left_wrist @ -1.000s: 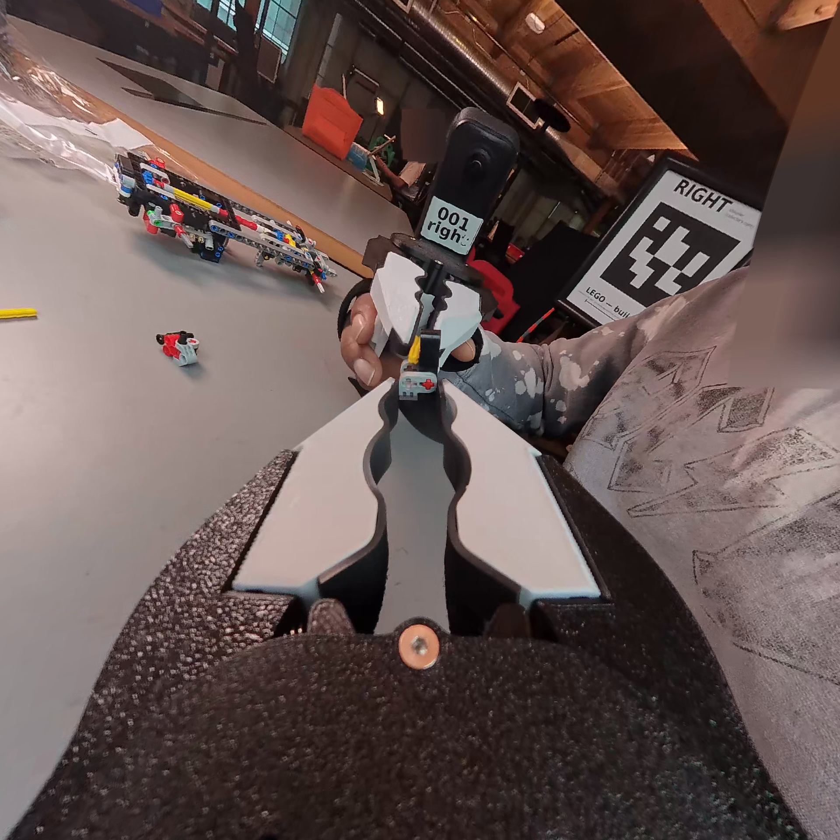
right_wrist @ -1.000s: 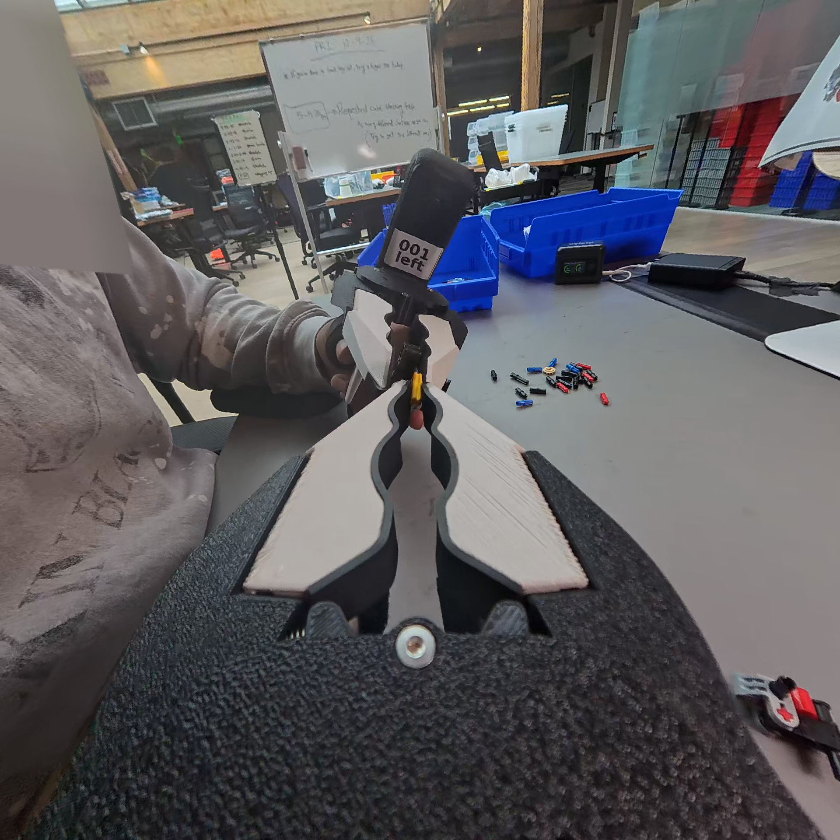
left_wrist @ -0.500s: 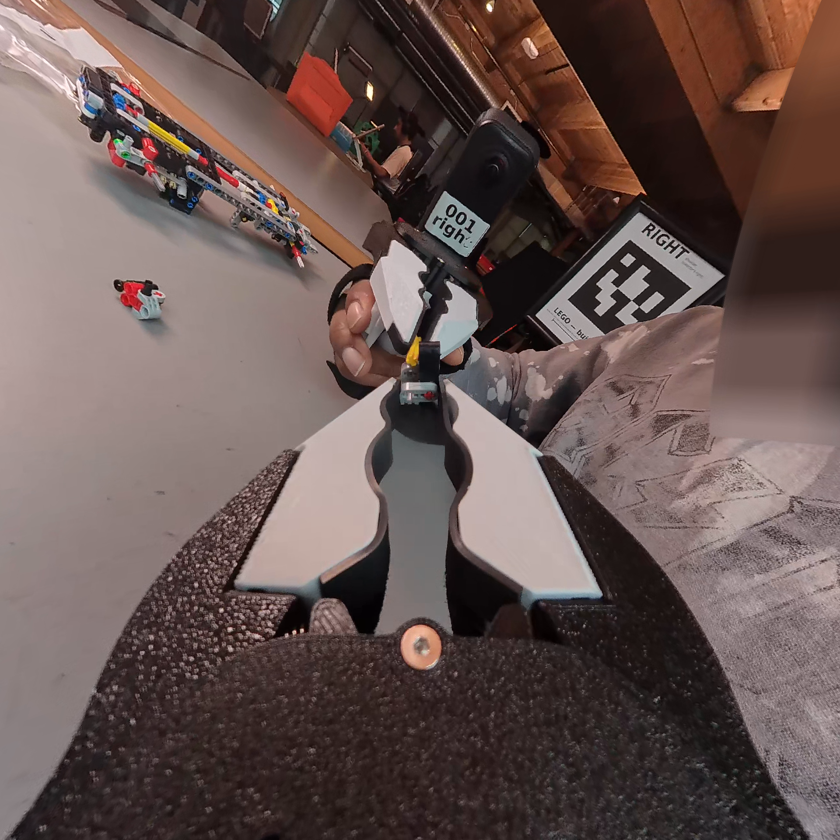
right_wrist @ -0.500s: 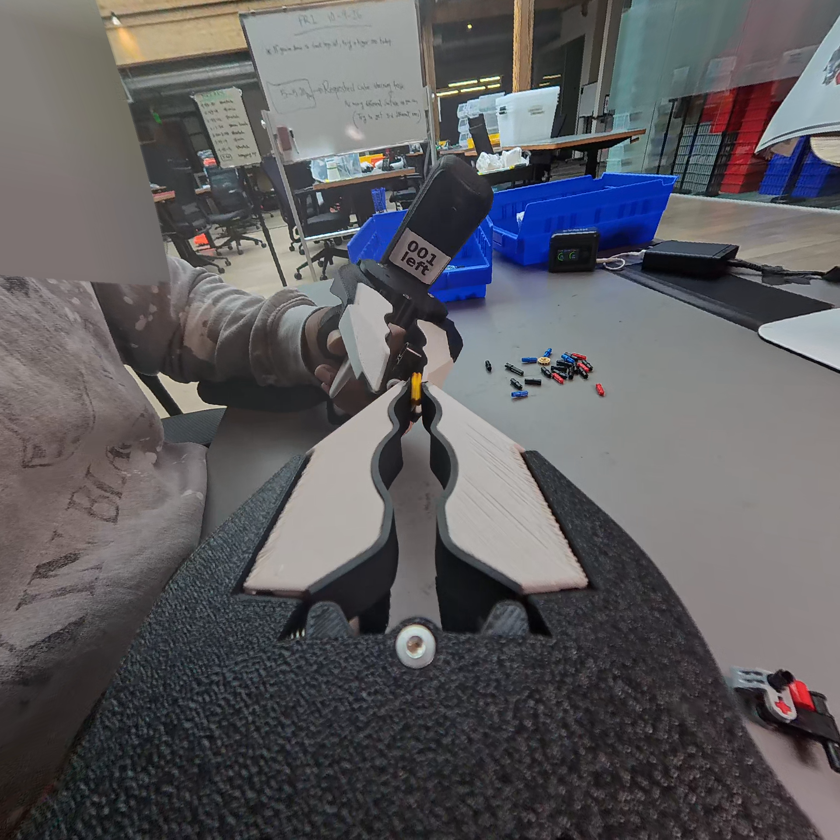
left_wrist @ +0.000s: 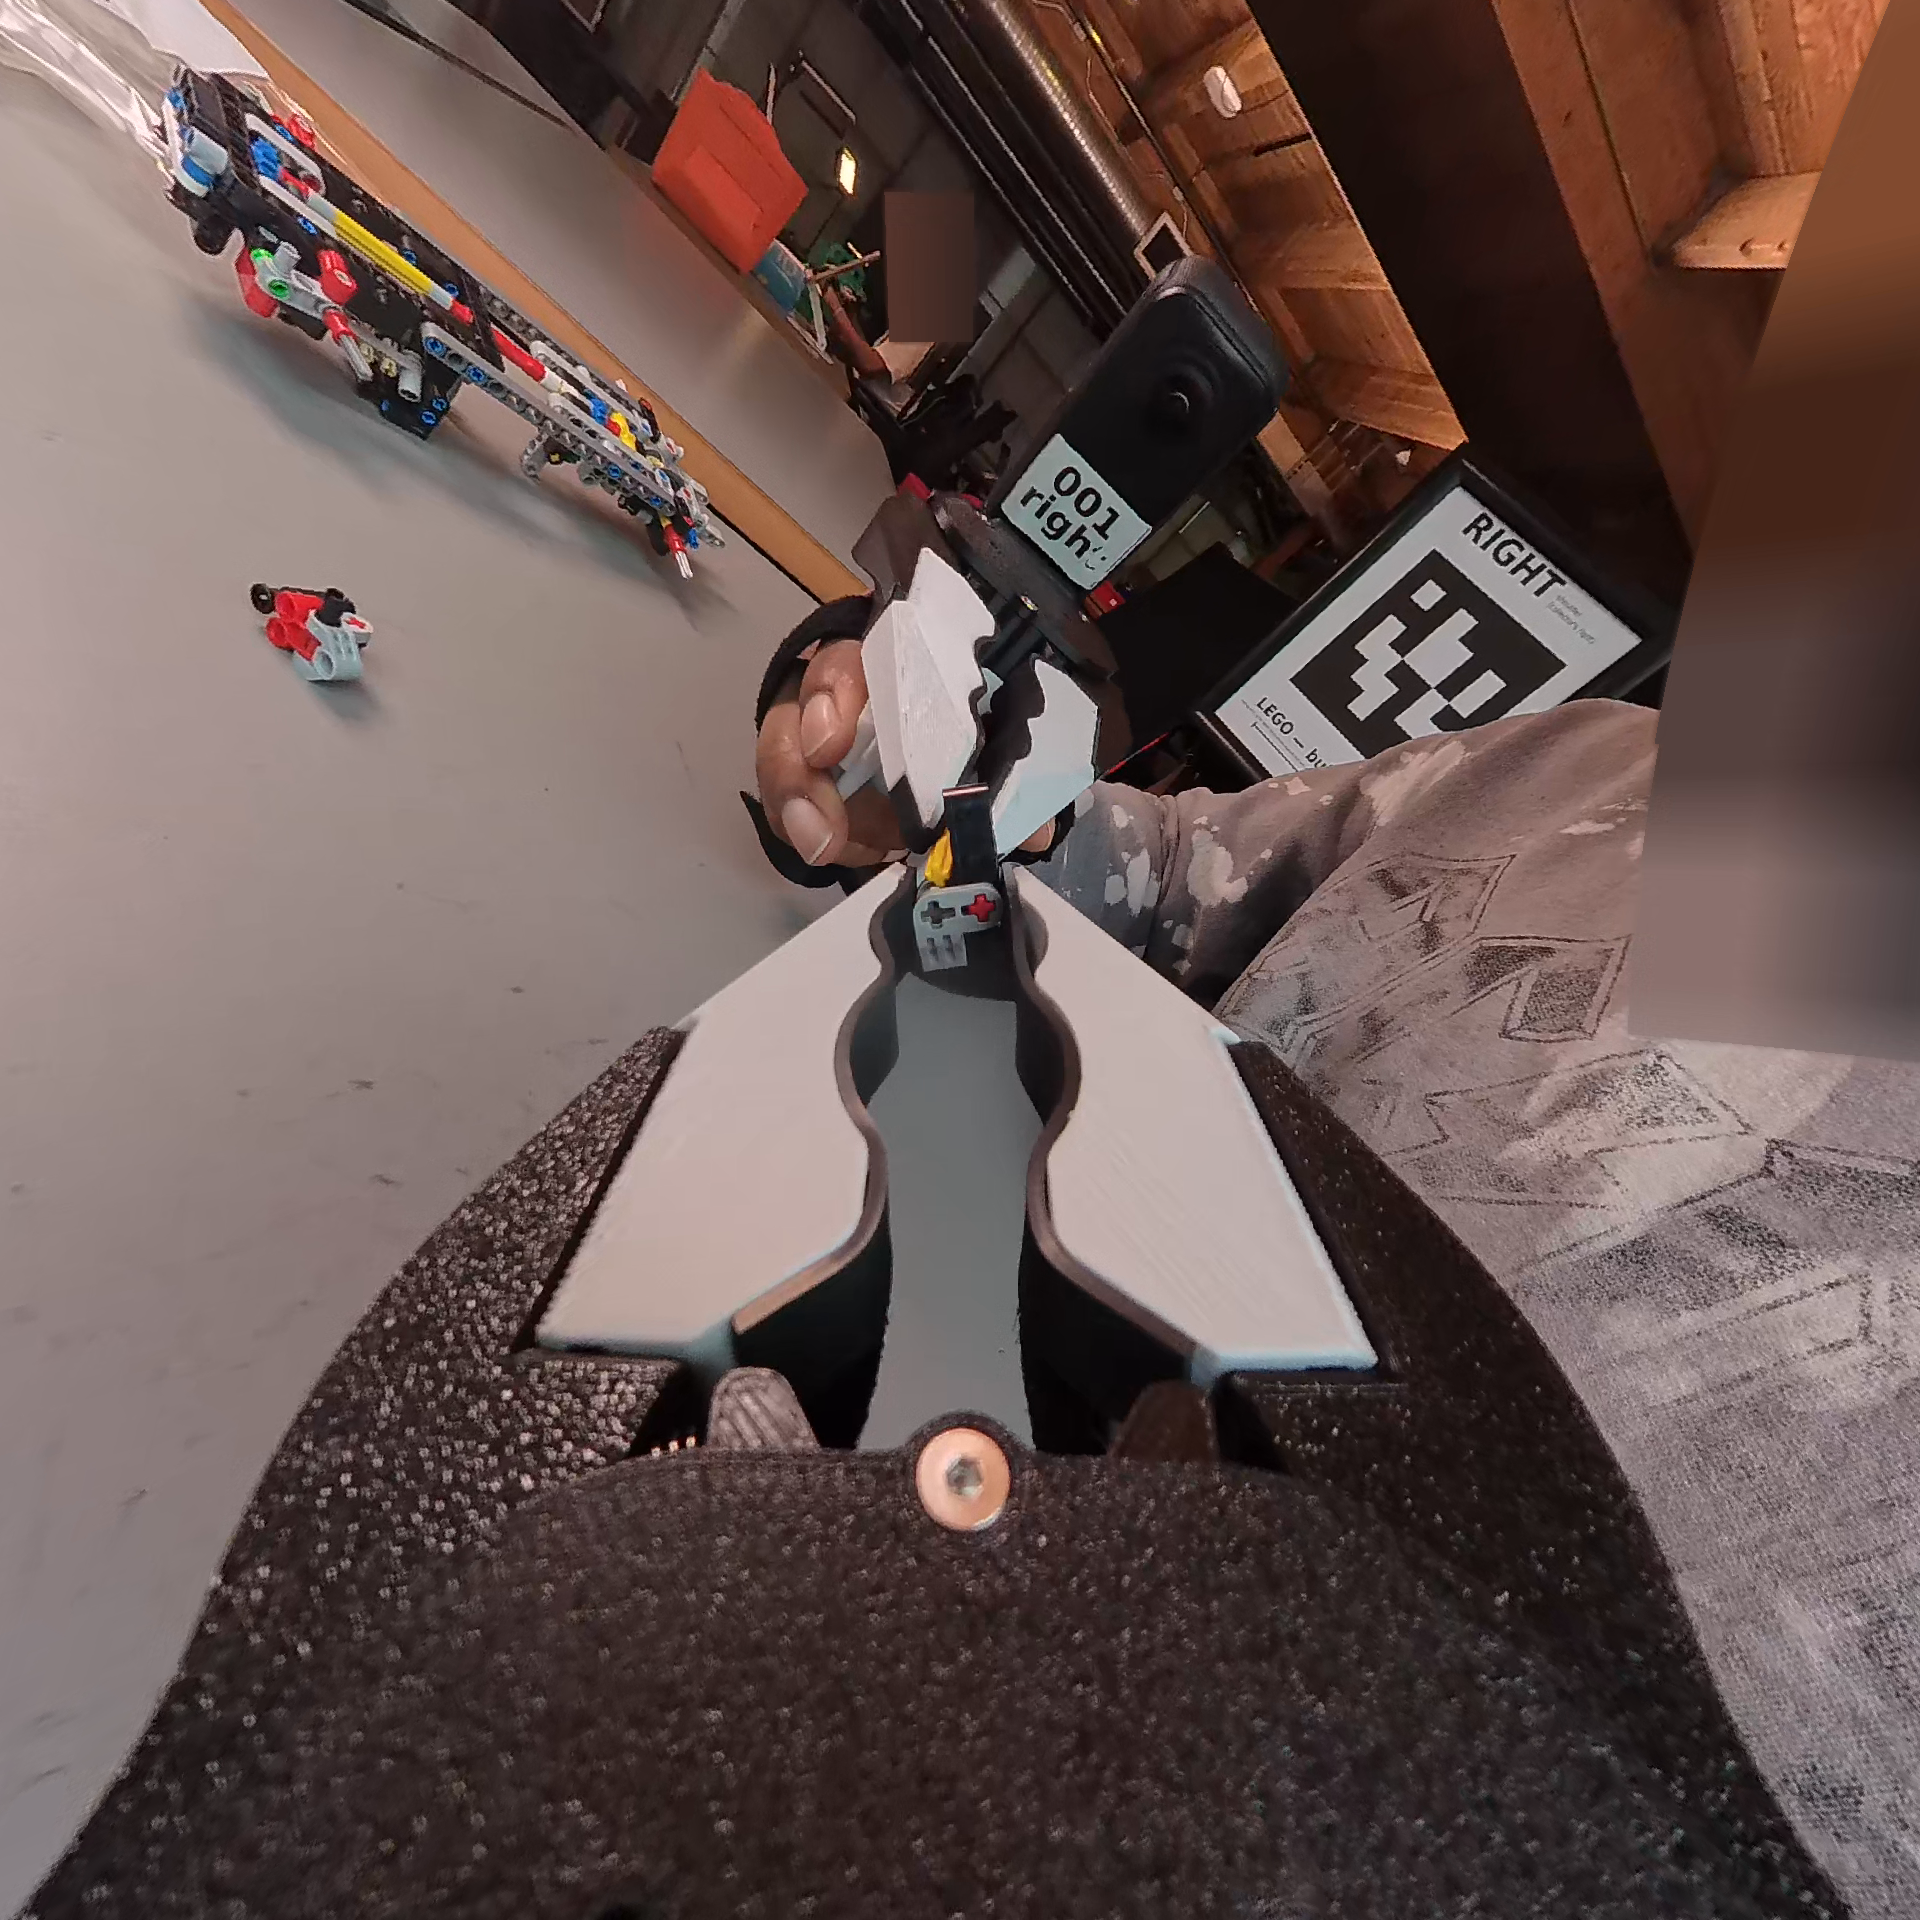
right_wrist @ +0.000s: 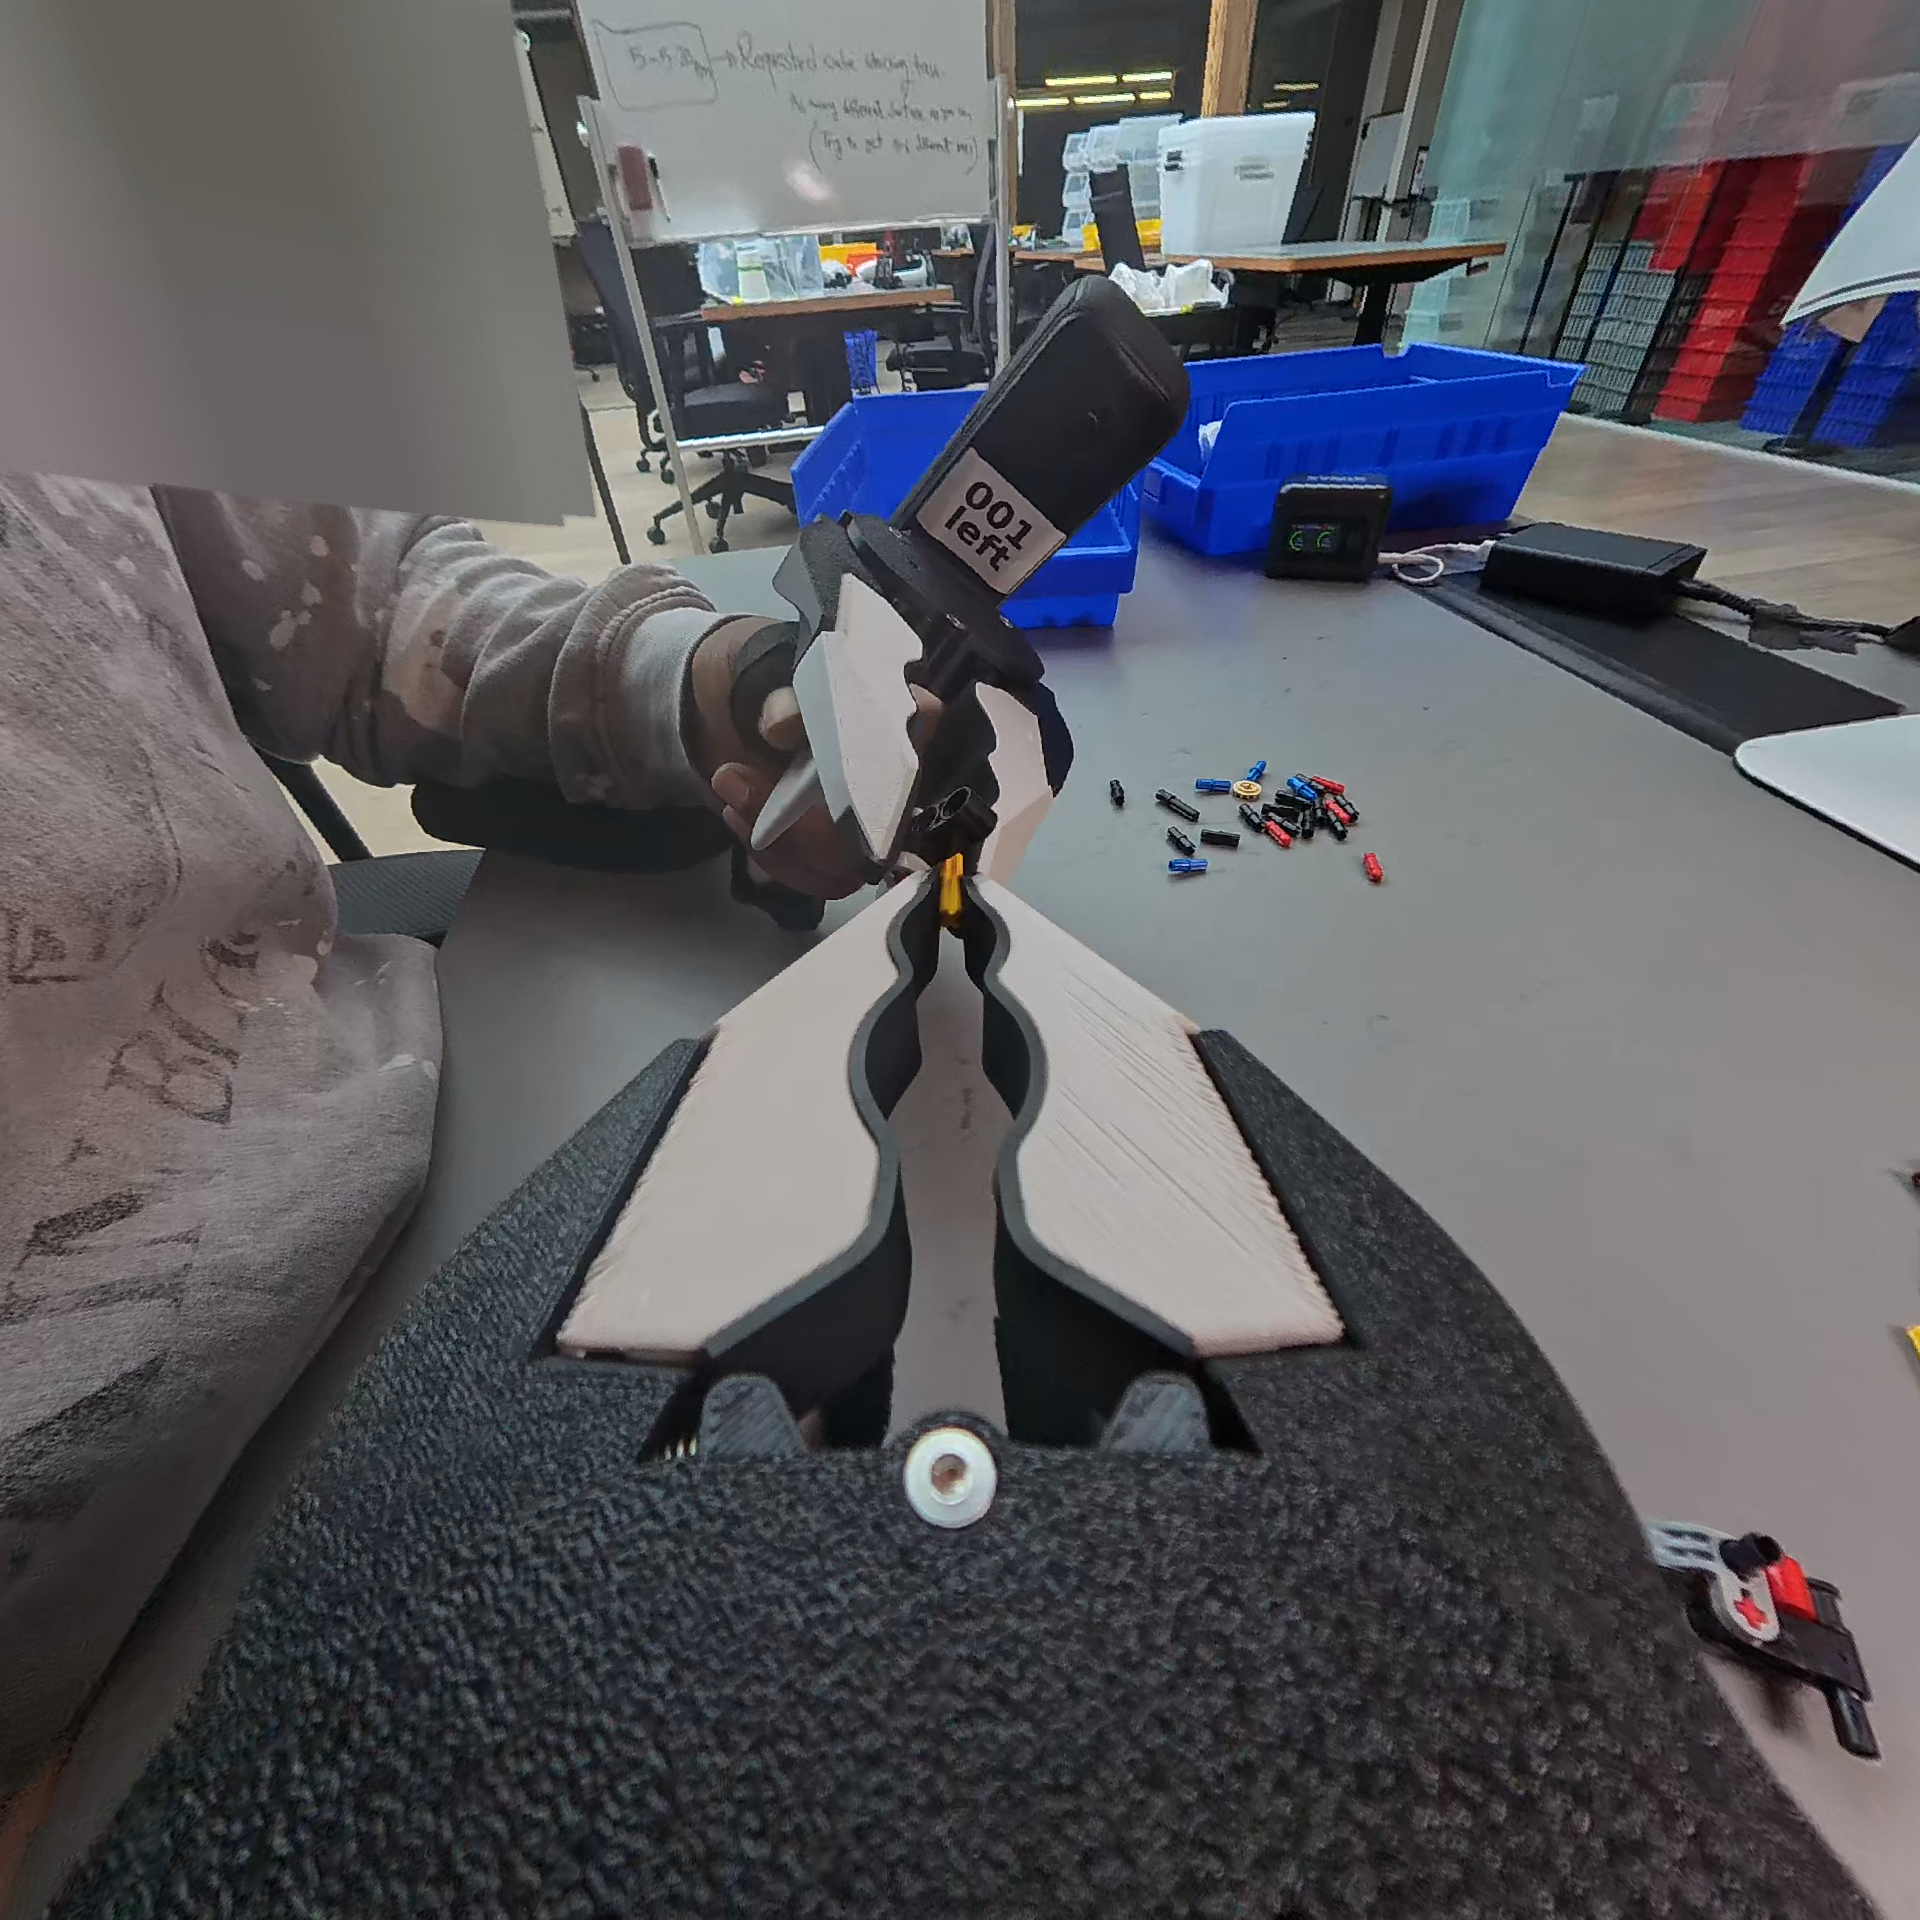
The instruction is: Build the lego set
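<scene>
Held above the grey bench (left_wrist: 312, 935), the left tongs (left_wrist: 956, 914) clench a small grey-and-black lego assembly (left_wrist: 951, 920) while the right tongs (right_wrist: 951, 894) pinch its yellow pin (right_wrist: 950, 896), tips meeting.

Open-plan workshop/lab: whiteboard (right_wrist: 790, 114), blue parts bins (right_wrist: 1371, 436), desks w/ office chairs (right_wrist: 727, 416), exposed wood ceiling (left_wrist: 1351, 156).

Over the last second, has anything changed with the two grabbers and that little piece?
Hardly. The left gripper tilted, so the long lego model slid up its view. It still clamps the small grey assembly, and the right gripper still pinches the yellow pin against it. The loose pins lie unmoved.
</scene>
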`<action>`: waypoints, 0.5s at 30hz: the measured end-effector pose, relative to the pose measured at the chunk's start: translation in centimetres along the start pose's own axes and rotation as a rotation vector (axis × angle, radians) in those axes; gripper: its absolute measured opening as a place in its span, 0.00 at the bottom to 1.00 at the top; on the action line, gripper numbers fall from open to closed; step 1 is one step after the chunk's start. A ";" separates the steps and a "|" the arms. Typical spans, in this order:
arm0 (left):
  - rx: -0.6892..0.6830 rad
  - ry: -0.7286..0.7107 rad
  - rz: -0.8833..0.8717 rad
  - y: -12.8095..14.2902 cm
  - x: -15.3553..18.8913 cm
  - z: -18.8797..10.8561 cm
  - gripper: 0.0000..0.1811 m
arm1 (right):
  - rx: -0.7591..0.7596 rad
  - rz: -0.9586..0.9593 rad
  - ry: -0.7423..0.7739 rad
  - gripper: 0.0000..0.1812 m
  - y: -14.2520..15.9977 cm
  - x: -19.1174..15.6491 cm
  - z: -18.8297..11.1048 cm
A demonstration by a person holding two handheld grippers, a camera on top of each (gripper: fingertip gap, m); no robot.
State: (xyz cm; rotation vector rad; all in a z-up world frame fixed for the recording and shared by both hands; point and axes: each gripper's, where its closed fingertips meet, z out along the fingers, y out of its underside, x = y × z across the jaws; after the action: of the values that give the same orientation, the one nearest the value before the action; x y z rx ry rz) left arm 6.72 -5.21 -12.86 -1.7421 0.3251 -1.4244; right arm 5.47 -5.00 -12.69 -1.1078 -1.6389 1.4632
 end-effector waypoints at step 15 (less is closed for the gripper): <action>0.260 0.217 0.050 -3.8 2.9 -1.5 0.08 | 0.188 -0.070 0.054 0.01 -4.6 -0.6 -0.8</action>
State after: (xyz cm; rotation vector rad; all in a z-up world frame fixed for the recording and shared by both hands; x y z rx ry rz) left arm 5.22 -5.44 -8.14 -1.3664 0.2823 -1.5479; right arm 5.72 -5.20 -8.02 -0.9677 -1.4557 1.4943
